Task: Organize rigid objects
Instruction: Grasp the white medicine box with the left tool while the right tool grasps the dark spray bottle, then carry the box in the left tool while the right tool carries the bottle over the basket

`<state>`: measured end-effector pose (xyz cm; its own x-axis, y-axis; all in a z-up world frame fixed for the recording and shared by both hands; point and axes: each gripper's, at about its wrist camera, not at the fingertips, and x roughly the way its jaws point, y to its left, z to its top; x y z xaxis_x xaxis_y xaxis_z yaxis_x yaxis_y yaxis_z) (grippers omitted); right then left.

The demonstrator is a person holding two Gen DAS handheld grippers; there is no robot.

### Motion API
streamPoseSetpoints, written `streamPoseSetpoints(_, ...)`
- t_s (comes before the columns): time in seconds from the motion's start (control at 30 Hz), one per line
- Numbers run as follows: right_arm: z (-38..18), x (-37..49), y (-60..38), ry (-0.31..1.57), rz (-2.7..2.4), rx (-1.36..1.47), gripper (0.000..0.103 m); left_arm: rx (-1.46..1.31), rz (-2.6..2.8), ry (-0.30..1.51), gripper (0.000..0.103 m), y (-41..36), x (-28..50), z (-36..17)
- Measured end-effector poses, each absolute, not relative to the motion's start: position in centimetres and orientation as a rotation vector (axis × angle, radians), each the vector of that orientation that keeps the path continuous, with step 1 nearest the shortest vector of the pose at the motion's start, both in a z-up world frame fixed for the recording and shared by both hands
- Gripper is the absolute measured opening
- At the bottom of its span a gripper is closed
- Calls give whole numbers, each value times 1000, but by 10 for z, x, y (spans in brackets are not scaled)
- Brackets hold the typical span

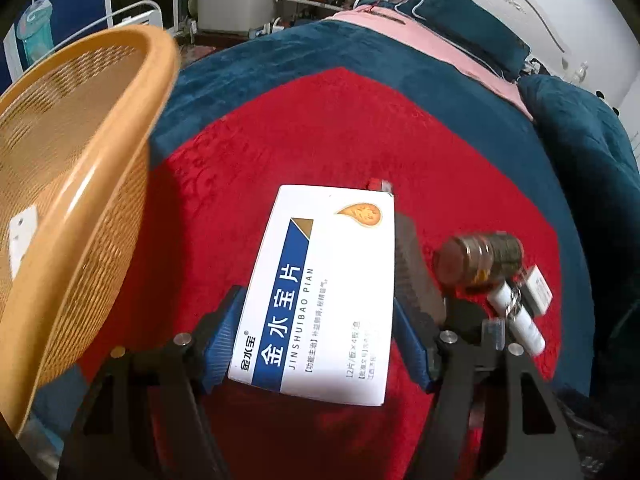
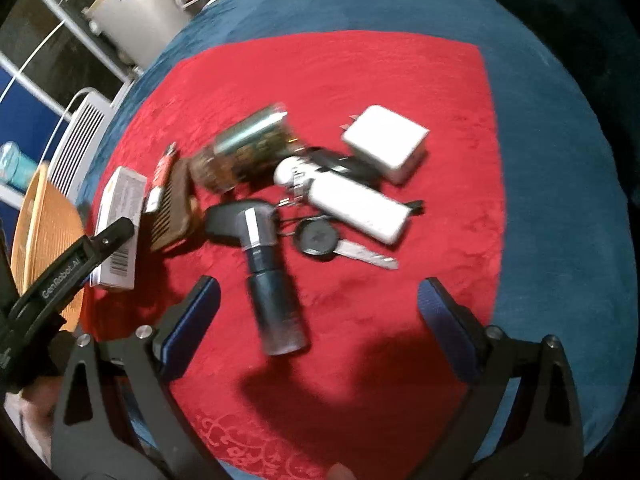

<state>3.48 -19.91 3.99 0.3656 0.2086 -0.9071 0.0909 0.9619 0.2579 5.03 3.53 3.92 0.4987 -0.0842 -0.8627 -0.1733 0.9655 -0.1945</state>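
Note:
My left gripper (image 1: 320, 344) is shut on a white and blue medicine box (image 1: 320, 292), held above the red cloth (image 1: 320, 140); the box also shows in the right wrist view (image 2: 120, 224). The orange mesh basket (image 1: 72, 184) stands close on the left. My right gripper (image 2: 320, 312) is open and empty above a dark spray bottle (image 2: 272, 288). Beyond it lie a brown jar (image 2: 244, 152), a wooden comb (image 2: 172, 208), a key with a black fob (image 2: 320, 240), a white power bank (image 2: 360, 208) and a white charger (image 2: 388, 144).
The red cloth lies on a blue-covered bed (image 1: 440, 92) with a pink sheet and dark pillows (image 1: 472, 24) at the far end. A white heater (image 2: 80, 136) and shelves stand beyond the bed. The basket rim shows at the left of the right wrist view (image 2: 40, 216).

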Motion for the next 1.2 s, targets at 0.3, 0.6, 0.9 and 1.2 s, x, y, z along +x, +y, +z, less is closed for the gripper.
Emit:
streamPoseSetpoints(0.3, 17, 49, -156, 1286, 137, 130, 28, -273, -2, 1141, 71, 39, 18, 41)
streamPoseSetpoints(0.6, 19, 14, -179, 1348, 132, 104, 28, -256, -12, 1196, 71, 38, -1, 36)
streamPoseSetpoints(0.9, 11, 22, -176, 1340, 96, 69, 28, -221, -5, 1207, 69, 34, 9, 25)
streamPoseSetpoints(1.2, 33, 17, -175, 1296, 115, 109, 28, -167, -35, 1143, 68, 30, 0, 42)
